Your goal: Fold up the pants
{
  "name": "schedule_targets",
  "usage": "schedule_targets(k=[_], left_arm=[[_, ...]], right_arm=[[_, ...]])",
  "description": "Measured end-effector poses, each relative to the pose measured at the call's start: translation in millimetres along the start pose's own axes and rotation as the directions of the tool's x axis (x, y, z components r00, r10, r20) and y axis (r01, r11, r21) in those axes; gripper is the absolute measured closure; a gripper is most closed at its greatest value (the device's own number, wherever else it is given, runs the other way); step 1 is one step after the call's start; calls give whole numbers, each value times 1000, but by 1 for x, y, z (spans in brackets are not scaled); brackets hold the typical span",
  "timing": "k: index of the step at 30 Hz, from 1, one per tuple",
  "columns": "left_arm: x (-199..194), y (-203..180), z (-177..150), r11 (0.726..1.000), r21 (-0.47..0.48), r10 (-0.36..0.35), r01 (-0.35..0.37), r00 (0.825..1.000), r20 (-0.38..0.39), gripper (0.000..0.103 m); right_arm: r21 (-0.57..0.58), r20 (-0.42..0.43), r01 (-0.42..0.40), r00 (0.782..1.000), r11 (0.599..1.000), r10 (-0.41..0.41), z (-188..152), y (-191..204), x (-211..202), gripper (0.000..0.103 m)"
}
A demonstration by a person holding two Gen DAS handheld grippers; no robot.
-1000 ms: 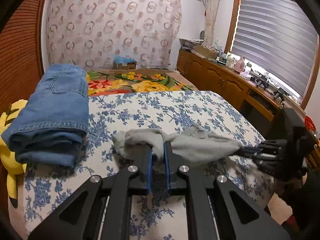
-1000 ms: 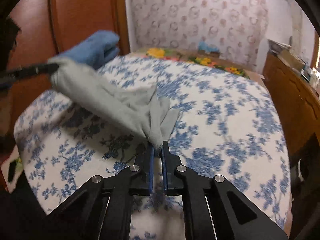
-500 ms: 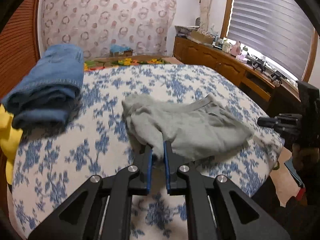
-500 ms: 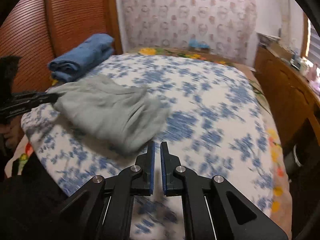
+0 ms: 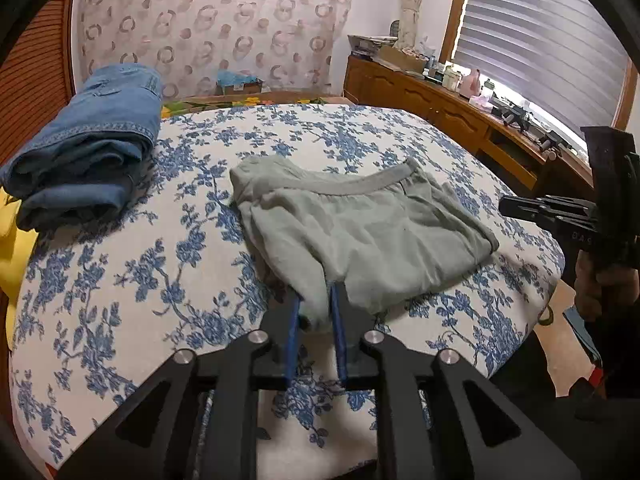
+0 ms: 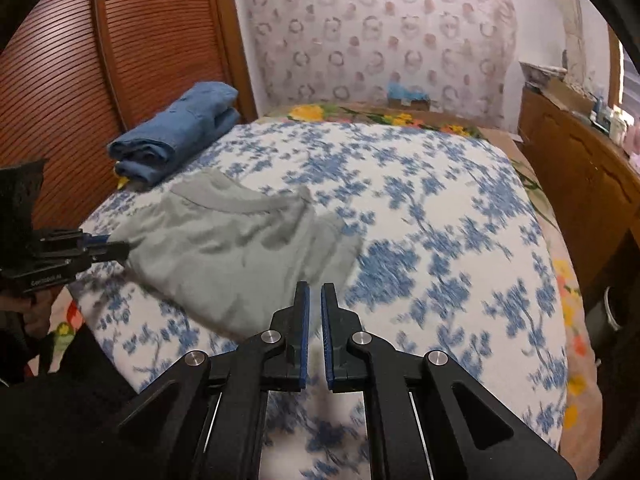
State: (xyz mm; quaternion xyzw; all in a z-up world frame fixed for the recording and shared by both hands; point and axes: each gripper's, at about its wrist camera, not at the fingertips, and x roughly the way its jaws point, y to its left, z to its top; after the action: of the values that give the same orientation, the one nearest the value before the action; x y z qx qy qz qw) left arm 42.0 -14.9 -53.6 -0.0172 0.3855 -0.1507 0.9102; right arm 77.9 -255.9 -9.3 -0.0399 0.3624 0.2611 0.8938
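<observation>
The grey pants (image 5: pixel 360 232) lie folded on the blue-flowered bed cover (image 5: pixel 140 280), waistband at the far side. My left gripper (image 5: pixel 314 304) still has its blue-padded fingers closed on the near corner of the pants. In the right wrist view the pants (image 6: pixel 224 248) lie left of centre, with the left gripper (image 6: pixel 116 248) at their left edge. My right gripper (image 6: pixel 314 296) holds nothing, its jaws nearly together, just off the pants' right edge. It also shows in the left wrist view (image 5: pixel 520 210).
Folded blue jeans (image 5: pixel 88 140) lie at the far left of the bed, also in the right wrist view (image 6: pixel 180 132). A wooden cabinet (image 5: pixel 460 120) with clutter runs along the right wall. A ribbed wooden door (image 6: pixel 80 80) stands at the left.
The pants went from being held up between both grippers to lying folded on the bed. My right gripper let go and pulled back. My left gripper's fingers have parted slightly.
</observation>
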Motion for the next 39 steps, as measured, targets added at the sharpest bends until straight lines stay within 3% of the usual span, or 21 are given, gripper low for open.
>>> schedule_targets(k=[3,7,15,22,26,32,35,39], left_arm=[[-1,2,6,1000,13,16,-16,1000,3,78],[-6,10,18,999,13,36,-37,999,28,65],[21,36,46,998,-24,66,-66,997,29,61],[43,45,54,998,-66,11,-10,1000,7,61],[49,39,53,999,-42,1,-1,1000,-9,70],[57,34,48,1000,-20,-2,1,999,-39,85],[51,29,49,1000,-5,-2,2,1000,-15,100],[33,20,59,1000,21,5,-6,998,59,101]], right_arm=[[-6,6,-24,1000,1000,24,9,5,9,90],[-9,8,-33,999,999,33,18,7,22,69],[-9,-4,-49,999,999,49,38,6,46,67],[-26,-44,-34,998,999,33,51,4,74,67],[-40,-74,-17,997,999,14,54,5,91,68],[-31,-92,-45,995,999,42,52,5,97,83],[-26,-80,-55,995,998,53,51,4,93,96],[-12,2,-54,999,998,54,54,6,73,99]])
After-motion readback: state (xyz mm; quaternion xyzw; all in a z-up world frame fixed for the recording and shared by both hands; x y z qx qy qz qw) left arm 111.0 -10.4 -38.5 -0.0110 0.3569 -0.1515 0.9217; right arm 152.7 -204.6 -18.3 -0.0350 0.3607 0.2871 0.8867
